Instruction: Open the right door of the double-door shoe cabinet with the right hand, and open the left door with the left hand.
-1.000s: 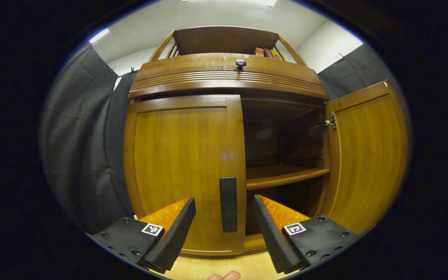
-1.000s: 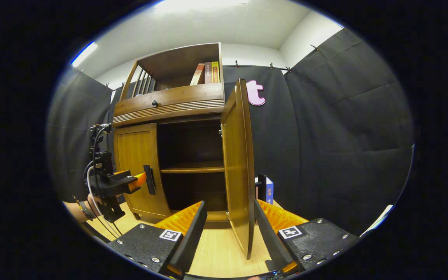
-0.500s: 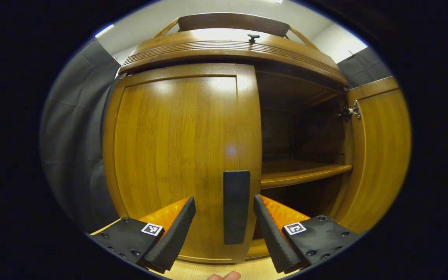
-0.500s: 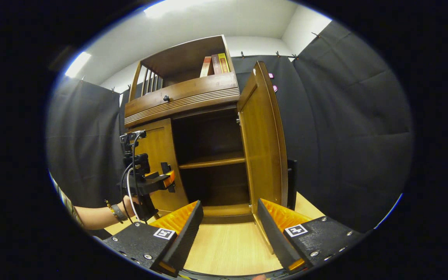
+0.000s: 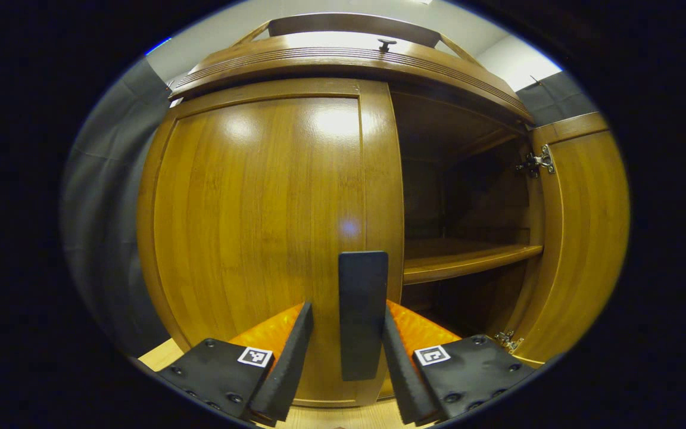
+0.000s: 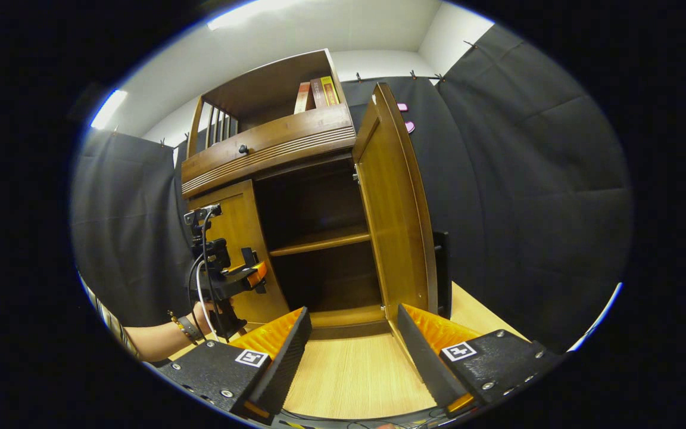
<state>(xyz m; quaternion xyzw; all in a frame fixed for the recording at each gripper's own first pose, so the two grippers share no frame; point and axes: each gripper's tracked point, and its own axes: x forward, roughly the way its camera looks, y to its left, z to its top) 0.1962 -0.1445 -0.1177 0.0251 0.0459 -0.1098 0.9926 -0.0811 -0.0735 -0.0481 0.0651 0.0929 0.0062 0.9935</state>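
The left gripper (image 5: 346,351) straddles the handle (image 5: 362,316) of the closed left door (image 5: 259,226), fingers not visibly pressing it. The right door (image 6: 393,208) stands wide open; the right gripper (image 6: 352,351) hangs released over the floor (image 6: 355,375). Books (image 6: 316,94) sit on top of the cabinet (image 6: 271,149).

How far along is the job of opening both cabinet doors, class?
Done: the right door stands wide open, and the right tool hangs empty in front of it. In hand: the left tool straddles the left door's handle, its fingers not yet clamped on it. Left: grip the handle and pull the closed left door open.
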